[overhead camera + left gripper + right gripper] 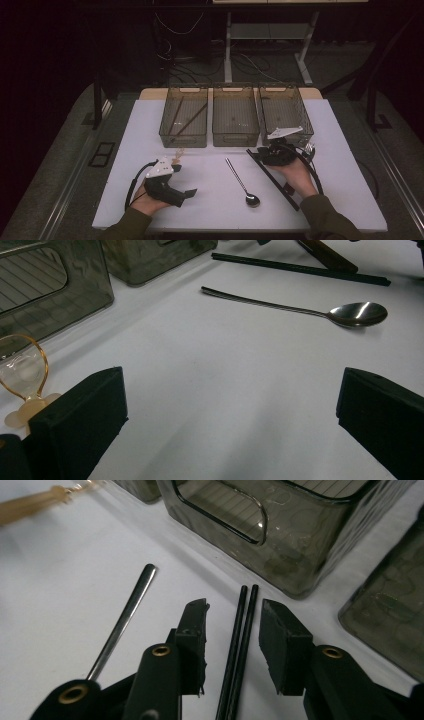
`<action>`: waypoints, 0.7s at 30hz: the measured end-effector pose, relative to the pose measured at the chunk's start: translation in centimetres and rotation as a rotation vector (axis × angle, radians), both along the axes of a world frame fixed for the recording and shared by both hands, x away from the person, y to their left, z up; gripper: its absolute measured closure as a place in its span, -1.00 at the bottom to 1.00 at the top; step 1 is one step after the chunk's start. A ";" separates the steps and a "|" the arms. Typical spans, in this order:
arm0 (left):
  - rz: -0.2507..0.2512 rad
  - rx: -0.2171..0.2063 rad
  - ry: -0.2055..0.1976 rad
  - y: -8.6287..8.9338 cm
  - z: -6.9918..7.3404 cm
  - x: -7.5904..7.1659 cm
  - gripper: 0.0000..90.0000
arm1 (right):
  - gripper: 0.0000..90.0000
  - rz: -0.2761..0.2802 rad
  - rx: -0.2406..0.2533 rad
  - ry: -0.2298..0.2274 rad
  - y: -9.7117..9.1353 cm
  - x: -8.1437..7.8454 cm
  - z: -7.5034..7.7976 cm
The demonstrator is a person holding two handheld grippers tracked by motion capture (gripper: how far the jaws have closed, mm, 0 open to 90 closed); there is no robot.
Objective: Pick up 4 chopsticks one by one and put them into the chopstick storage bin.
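a white table (210, 200) is seen from above, with three smoky translucent bins (235, 121) set side by side along its far part. in the left bin (183, 122) a pair of dark sticks is lying aslant. on the bare surface before the bins three items are laid out: a pair of black chopsticks (272, 178), a metal spoon (241, 183) and a small clear piece with a gold rim (22, 371), whose kind cannot be told.

the chopsticks are found at the right of the table, in front of the right bin (285, 116). their long axis runs on a diagonal, the far ends pointing up-left toward the middle bin's near corner and the near ends toward the table's front right. the two sticks lie touching, parallel. the spoon lies just to their left, nearly parallel, bowl toward the person.

the right gripper (233, 625) is held low over the far end of the chopsticks, which are straddled by its jaws; a gap is visible on each side, so nothing is pinched yet. the left gripper (230, 405) rests at the left with its jaws spread wide over bare table.

the sticks are judged light, stiff, thin and smooth, so rolling or slipping apart is likely. a hold across both at once, a little in from the far tips, squarely to their length, is advised.
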State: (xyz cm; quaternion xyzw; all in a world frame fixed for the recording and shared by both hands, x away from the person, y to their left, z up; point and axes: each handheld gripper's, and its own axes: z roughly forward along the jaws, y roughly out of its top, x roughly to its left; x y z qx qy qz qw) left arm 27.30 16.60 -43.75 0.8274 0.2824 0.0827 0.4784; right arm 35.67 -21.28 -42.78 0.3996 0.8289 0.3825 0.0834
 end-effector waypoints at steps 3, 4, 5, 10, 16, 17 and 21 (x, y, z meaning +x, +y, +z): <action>0.000 0.005 -0.002 0.0 0.0 0.0 -1.00 | 0.47 -0.008 -0.022 0.017 0.4 0.6 -0.1; 0.000 0.009 -0.001 0.0 0.0 0.0 -1.00 | 0.47 -0.011 -0.033 0.020 0.5 0.8 -0.2; -0.001 0.010 -0.001 0.0 0.1 -0.1 -1.00 | 0.48 -0.010 -0.036 0.020 0.7 1.0 -0.2; -0.006 0.015 -0.003 -0.2 0.1 -0.1 -1.00 | 0.55 0.005 -0.104 0.031 1.9 1.8 -0.2; -0.009 0.022 -0.005 -0.2 0.1 -0.1 -1.00 | 0.60 0.002 -0.144 0.040 2.6 2.5 -0.6; -0.009 0.021 -0.005 -0.2 0.1 -0.2 -1.00 | 0.61 0.002 -0.153 0.037 2.7 2.6 -0.8; -0.010 0.022 -0.003 -0.2 0.0 -0.1 -1.00 | 0.65 0.006 -0.160 0.029 2.7 2.9 -1.1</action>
